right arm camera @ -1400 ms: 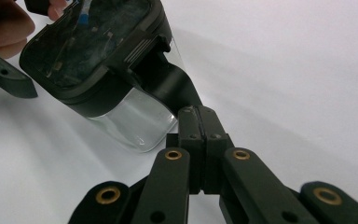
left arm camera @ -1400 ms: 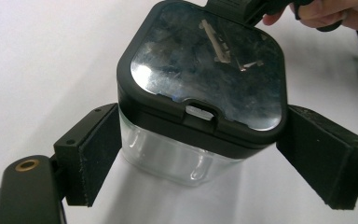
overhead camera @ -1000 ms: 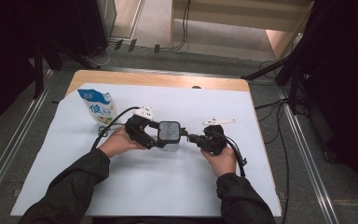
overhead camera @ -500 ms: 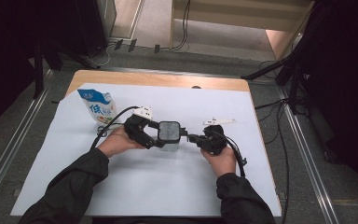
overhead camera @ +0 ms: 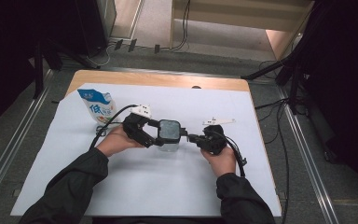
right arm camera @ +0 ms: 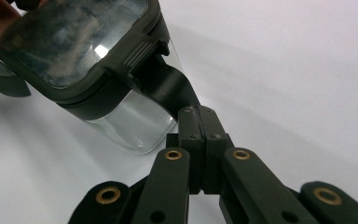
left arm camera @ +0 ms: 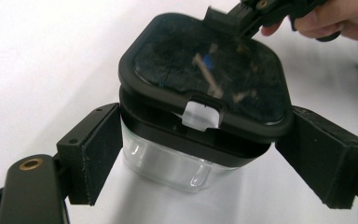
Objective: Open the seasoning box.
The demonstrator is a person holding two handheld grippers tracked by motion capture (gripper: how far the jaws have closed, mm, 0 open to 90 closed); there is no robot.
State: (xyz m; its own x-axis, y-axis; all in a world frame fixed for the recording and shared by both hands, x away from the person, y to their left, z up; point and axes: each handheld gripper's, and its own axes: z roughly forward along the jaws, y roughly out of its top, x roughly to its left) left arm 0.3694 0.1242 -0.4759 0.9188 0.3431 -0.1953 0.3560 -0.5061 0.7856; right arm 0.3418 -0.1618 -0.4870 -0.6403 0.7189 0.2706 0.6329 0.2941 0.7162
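A clear square container (overhead camera: 169, 144) with a black lid (overhead camera: 169, 130) stands mid-table on white paper. My left gripper (overhead camera: 161, 138) comes from the left with its pads against both sides of the container (left arm camera: 168, 158), just under the lid's rim, so it is shut on it. From the right, my right gripper (overhead camera: 189, 137) has its jaws pressed together on the lid's black side latch (right arm camera: 168, 88). That same gripper (left arm camera: 242, 14) pinches the far edge of the lid (left arm camera: 205, 70) in the left gripper view. The lid (right arm camera: 74, 37) looks slightly tilted.
A blue and white pouch (overhead camera: 98, 106) stands at the back left of the white sheet (overhead camera: 135, 186). The wooden table edge (overhead camera: 158, 79) lies behind. Cables trail from both grippers, and metal rails run along the floor on each side.
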